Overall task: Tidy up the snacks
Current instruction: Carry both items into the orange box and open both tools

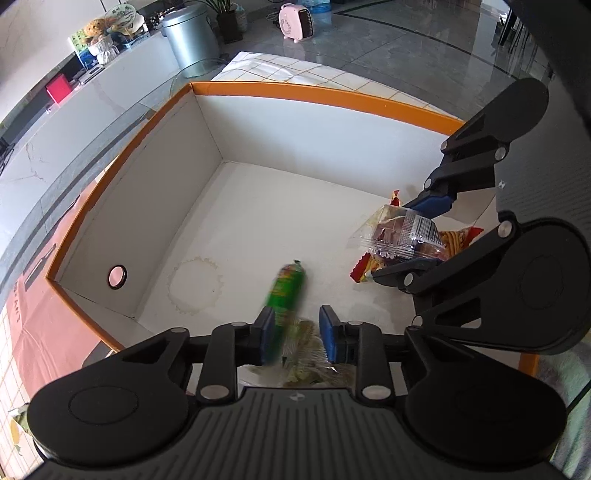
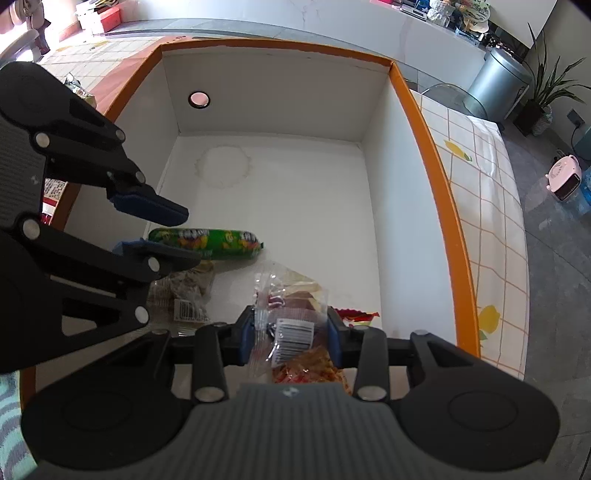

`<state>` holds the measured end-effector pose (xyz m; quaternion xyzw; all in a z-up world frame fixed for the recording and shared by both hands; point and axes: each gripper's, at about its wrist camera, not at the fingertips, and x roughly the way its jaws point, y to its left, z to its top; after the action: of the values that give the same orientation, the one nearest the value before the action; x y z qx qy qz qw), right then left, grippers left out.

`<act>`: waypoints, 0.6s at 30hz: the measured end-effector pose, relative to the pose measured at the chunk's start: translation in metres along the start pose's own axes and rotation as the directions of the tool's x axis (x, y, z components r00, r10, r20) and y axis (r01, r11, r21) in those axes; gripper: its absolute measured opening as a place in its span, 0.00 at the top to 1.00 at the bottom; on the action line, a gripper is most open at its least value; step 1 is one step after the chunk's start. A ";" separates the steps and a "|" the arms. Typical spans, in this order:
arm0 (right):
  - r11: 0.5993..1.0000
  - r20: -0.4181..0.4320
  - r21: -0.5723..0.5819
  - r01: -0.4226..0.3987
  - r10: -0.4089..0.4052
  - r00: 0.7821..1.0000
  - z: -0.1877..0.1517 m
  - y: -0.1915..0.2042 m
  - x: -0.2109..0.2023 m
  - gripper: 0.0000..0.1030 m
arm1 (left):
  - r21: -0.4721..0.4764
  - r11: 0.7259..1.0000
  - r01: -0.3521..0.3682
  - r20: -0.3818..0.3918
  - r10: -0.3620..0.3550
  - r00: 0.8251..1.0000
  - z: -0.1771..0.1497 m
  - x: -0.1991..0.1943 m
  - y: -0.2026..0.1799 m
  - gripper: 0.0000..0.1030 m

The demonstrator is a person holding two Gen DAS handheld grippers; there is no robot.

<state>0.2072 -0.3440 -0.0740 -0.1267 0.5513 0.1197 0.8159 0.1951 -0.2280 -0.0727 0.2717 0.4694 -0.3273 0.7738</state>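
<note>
Shiny grey floor tiles (image 1: 388,48) fill the room behind, with a silver bin (image 1: 190,37), a small pink heater (image 1: 295,20) and a potted plant (image 2: 543,92) standing on them. Closer in, a table with a checked cloth (image 2: 480,177) carries a big box (image 1: 295,90) — white inside, with an orange rim. One wall of the box has a round hole (image 2: 199,99), and a faint ring stain (image 1: 195,286) marks its floor.

Snacks lie on the floor of the box. A green sausage pack (image 2: 207,242) lies flat near the middle; it is long and round like a tube, with bright pictures on it. In the left wrist view it looks blurry and one end sits by the left gripper (image 1: 297,334). The fingers (image 1: 266,332) of that gripper stand a little apart, and they do not press on the pack. A clear bag of brownish snacks (image 2: 184,291) lies just under them.

The right gripper (image 2: 291,332) has its fingers (image 2: 245,336) pressed on both sides of a clear packet (image 2: 288,321) with dark red pieces inside and a white barcode label. Under that packet lies a red and yellow snack bag (image 1: 458,238), touching it.
</note>
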 end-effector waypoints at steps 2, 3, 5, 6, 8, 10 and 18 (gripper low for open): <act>1.000 -0.006 -0.002 0.003 -0.003 1.000 0.000 0.000 0.000 0.65 | -0.001 1.000 -0.005 0.006 0.005 1.000 -0.001 -0.003 0.000 0.59; 1.000 -0.009 0.000 0.004 -0.004 1.000 0.000 -0.001 0.000 0.65 | 0.001 1.000 -0.008 0.008 0.008 1.000 -0.001 -0.005 -0.001 0.57; 1.000 -0.013 0.007 0.006 -0.006 1.000 0.000 -0.002 -0.001 0.65 | 0.000 1.000 -0.014 0.012 0.014 1.000 -0.001 -0.009 -0.001 0.54; 1.000 -0.013 0.012 0.007 -0.007 1.000 0.000 -0.003 -0.002 0.64 | -0.003 1.000 -0.014 0.015 0.014 1.000 -0.002 -0.011 -0.001 0.52; 1.000 -0.011 0.025 0.007 -0.007 1.000 0.001 -0.005 -0.004 0.64 | -0.007 1.000 -0.013 0.022 0.013 1.000 -0.002 -0.016 0.000 0.48; 0.999 -0.009 0.040 0.004 -0.004 1.000 0.000 -0.007 -0.008 0.60 | -0.010 1.000 -0.019 0.032 0.019 0.999 -0.002 -0.022 -0.001 0.47; 0.994 0.040 0.101 0.046 -0.050 0.998 -0.001 -0.011 -0.040 0.44 | -0.011 0.999 -0.039 0.098 0.040 0.994 -0.002 -0.050 -0.006 0.43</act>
<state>0.1951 -0.3569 -0.0368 -0.0965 0.5360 0.0749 0.8353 0.1723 -0.2180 -0.0287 0.2608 0.4267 -0.3230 0.8035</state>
